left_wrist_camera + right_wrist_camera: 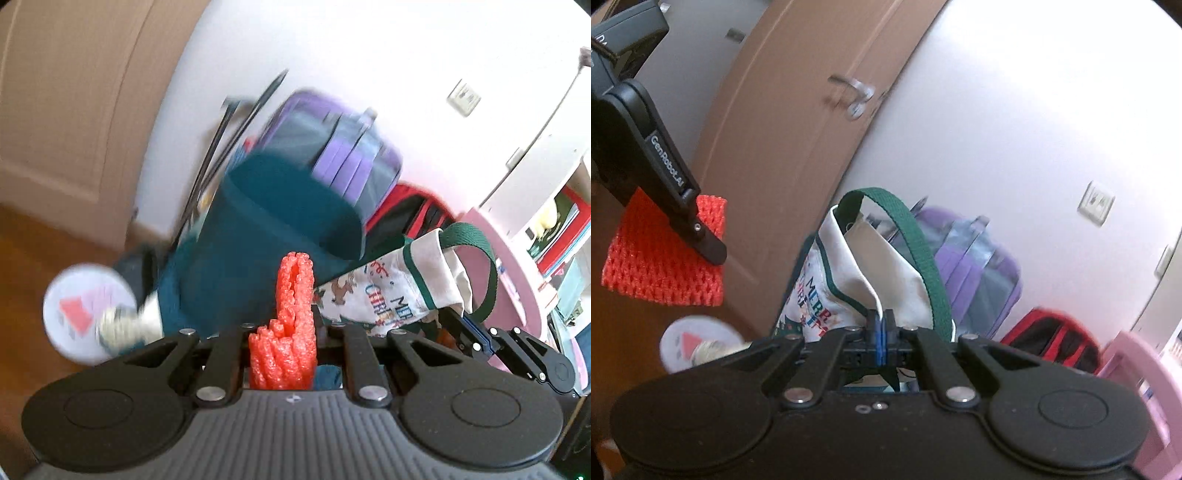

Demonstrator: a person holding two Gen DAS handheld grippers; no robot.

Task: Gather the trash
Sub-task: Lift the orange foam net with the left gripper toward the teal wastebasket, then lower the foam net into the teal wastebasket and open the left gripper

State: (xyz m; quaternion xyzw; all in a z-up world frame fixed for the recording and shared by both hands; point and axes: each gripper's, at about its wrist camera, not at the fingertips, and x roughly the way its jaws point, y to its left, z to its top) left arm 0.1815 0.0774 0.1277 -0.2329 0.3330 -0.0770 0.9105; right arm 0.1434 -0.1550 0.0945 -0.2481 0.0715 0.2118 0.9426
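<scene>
A red foam net sleeve (295, 288) stands up between the jaws of my left gripper (284, 343), which is shut on it. The right wrist view shows this gripper (709, 247) at upper left with the red net (661, 258) hanging flat from it. A white Christmas-print tote bag (897, 280) with green straps (923, 258) hangs in front. My right gripper (882, 326) is shut on the bag's upper edge, its blue pads pressed together. In the left wrist view the bag (388, 295) and the right gripper (480, 341) are at right.
A dark teal bin (258, 240) stands ahead, blurred. Behind it a purple backpack (975, 269) and a red-and-black bag (1052, 339) lean on the white wall. Pink furniture (1137, 369) is at right, a brown door (798, 129) at left. A white round object (85, 310) lies low on the left.
</scene>
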